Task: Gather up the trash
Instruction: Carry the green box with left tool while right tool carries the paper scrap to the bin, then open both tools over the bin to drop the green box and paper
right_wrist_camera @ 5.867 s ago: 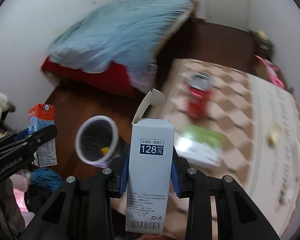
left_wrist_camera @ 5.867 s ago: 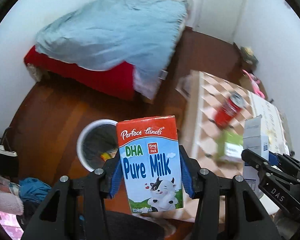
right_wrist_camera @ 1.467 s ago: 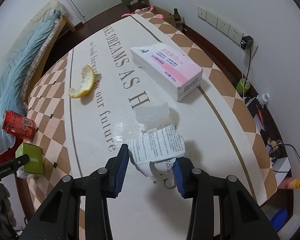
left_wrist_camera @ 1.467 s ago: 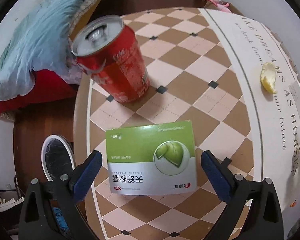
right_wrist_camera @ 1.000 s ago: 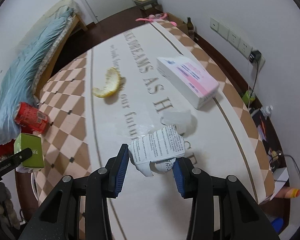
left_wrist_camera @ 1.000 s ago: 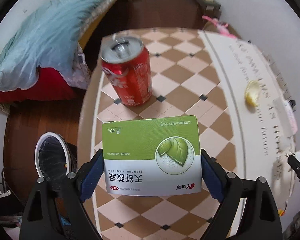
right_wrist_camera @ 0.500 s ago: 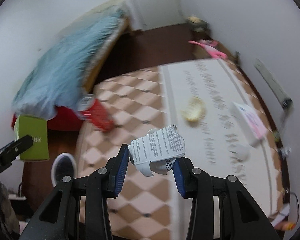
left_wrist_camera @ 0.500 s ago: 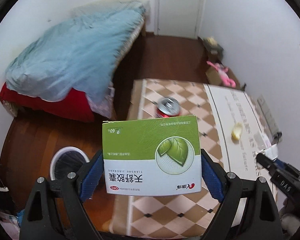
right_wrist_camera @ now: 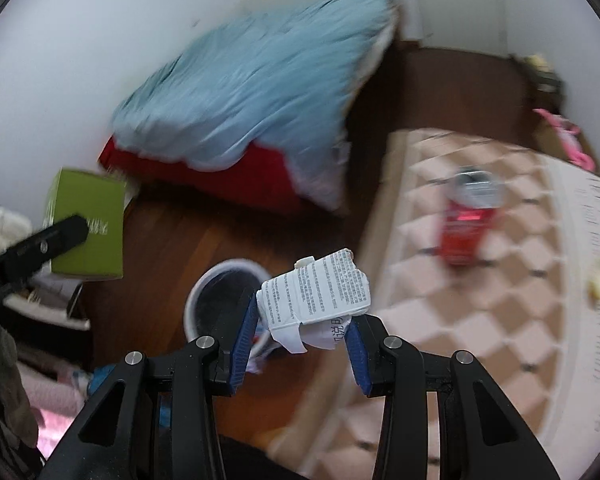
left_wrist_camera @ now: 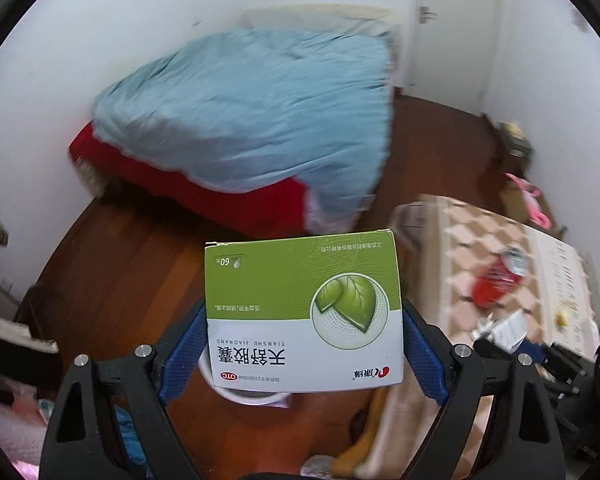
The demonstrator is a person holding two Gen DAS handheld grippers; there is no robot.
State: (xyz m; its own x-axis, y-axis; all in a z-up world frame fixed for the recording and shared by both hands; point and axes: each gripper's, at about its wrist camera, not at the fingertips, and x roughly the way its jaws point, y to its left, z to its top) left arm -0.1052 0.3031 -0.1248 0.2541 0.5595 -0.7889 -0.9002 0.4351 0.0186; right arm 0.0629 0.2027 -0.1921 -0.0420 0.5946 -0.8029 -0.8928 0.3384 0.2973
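My left gripper (left_wrist_camera: 302,346) is shut on a green and white medicine box (left_wrist_camera: 304,308), held above the floor; the box hides most of a white-rimmed trash bin (left_wrist_camera: 248,394) below it. My right gripper (right_wrist_camera: 300,336) is shut on a crumpled printed paper leaflet (right_wrist_camera: 316,294), just right of the bin (right_wrist_camera: 204,292) in the right wrist view. That view also shows the green box (right_wrist_camera: 88,228) and the left gripper's fingers (right_wrist_camera: 44,240) at far left. A red soda can (right_wrist_camera: 468,220) stands on the checkered table (right_wrist_camera: 480,320).
A bed with a blue duvet (left_wrist_camera: 244,108) and red base fills the back. Wooden floor (left_wrist_camera: 132,272) lies between bed and table. A yellow peel (right_wrist_camera: 596,284) lies on the table's right side. Clothes (right_wrist_camera: 40,392) are piled at lower left. A pink item (left_wrist_camera: 534,204) sits by the wall.
Both grippers have swung left, away from the table and toward the bin, still gripping the box and the leaflet. The bin now lies directly under the green box.
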